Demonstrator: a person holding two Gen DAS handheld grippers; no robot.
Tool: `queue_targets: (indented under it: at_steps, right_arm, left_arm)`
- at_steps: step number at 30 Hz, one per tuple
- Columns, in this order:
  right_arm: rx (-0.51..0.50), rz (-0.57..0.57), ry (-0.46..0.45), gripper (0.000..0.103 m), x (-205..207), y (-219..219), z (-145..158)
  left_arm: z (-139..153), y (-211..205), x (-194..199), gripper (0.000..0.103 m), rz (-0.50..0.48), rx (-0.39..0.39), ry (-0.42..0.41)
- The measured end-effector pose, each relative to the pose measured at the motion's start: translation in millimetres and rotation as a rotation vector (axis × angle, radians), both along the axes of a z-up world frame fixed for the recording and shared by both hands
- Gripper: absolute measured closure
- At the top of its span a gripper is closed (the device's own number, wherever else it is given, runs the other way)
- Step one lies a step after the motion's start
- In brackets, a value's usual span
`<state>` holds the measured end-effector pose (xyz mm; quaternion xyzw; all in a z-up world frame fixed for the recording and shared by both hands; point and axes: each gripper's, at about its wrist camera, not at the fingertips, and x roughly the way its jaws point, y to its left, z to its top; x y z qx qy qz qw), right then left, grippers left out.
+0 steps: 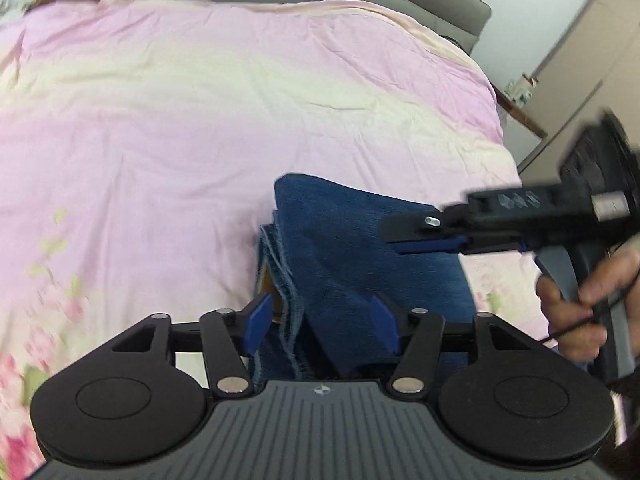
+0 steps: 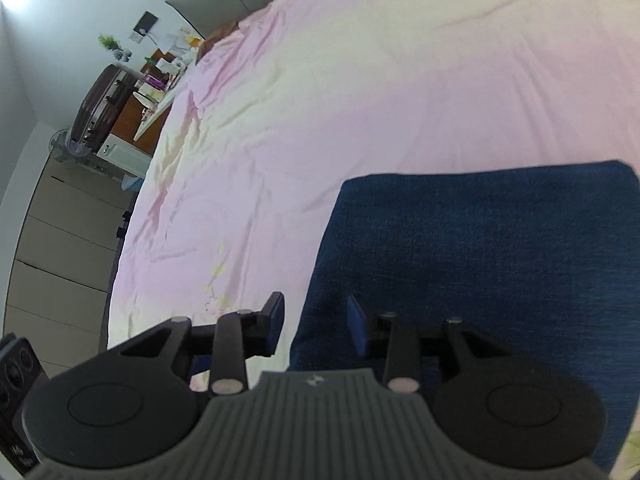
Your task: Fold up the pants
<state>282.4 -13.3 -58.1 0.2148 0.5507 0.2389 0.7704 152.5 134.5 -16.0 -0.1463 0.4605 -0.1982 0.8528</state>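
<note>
Pants (image 1: 352, 248): we are seeing dark blue denim with a coarse weave, folded into a thick, roughly rectangular stack; layered raw edges are showing along its left side in the left wrist view.
Bedspread (image 1: 200, 120): we are noting soft pink and cream cloth, lightly creased, with a floral print toward the near corner; the pants are lying on it, near the bed's right edge.
Left tongs (image 1: 322, 328): we are recording black linkage arms with blue pads; the jaws are standing wide apart and straddling the near end of the stack, gripping nothing that we can see.
Right tongs (image 2: 316, 324): we are seeing the jaws parted, empty, hanging over the stack's left edge, one pad above the bedspread and one above the denim; whether they touch the cloth, we cannot tell.
Right hand (image 1: 580, 304): we are seeing it wrapped around the tongs' handle, blurred.
</note>
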Motion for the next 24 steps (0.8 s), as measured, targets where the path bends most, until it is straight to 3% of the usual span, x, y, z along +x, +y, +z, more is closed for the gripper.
queue_targets:
  at_steps: [2, 4, 7, 9, 10, 11, 13, 18, 21, 24]
  right_arm:
    - [-0.008, -0.003, -0.045, 0.066, -14, -22, 8]
    - [-0.022, -0.021, -0.082, 0.064, -32, -51, 12]
    - [-0.055, -0.061, -0.108, 0.064, -63, -96, 6]
    - [-0.089, -0.084, -0.134, 0.065, -87, -119, 1]
    - [-0.107, -0.087, -0.146, 0.066, -97, -127, -2]
    - [-0.129, -0.089, -0.159, 0.075, -108, -135, -6]
    - [-0.174, -0.089, -0.176, 0.086, -127, -148, -13]
    - [-0.169, -0.059, -0.188, 0.09, -154, -167, -22]
    - [-0.164, -0.017, -0.197, 0.091, -164, -160, -27]
    - [-0.155, -0.011, -0.161, 0.097, -168, -151, -43]
  left_arm:
    - [-9, -3, -3, 0.03, 0.023, -0.048, 0.042]
    - [-24, -10, -3, 0.027, 0.062, -0.04, 0.086]
    - [-50, -12, 1, 0.032, 0.12, -0.082, 0.144]
    - [-57, -11, -1, 0.043, 0.145, -0.145, 0.154]
    - [-57, -12, -2, 0.06, 0.155, -0.165, 0.154]
    - [-55, -14, -4, 0.077, 0.165, -0.162, 0.148]
    - [-40, -24, -10, 0.085, 0.158, -0.106, 0.084]
    - [10, -55, -22, 0.086, 0.015, 0.033, -0.087]
    - [11, -57, -15, 0.086, 0.004, 0.131, -0.066]
    - [-13, -45, -2, 0.087, 0.044, 0.176, 0.019]
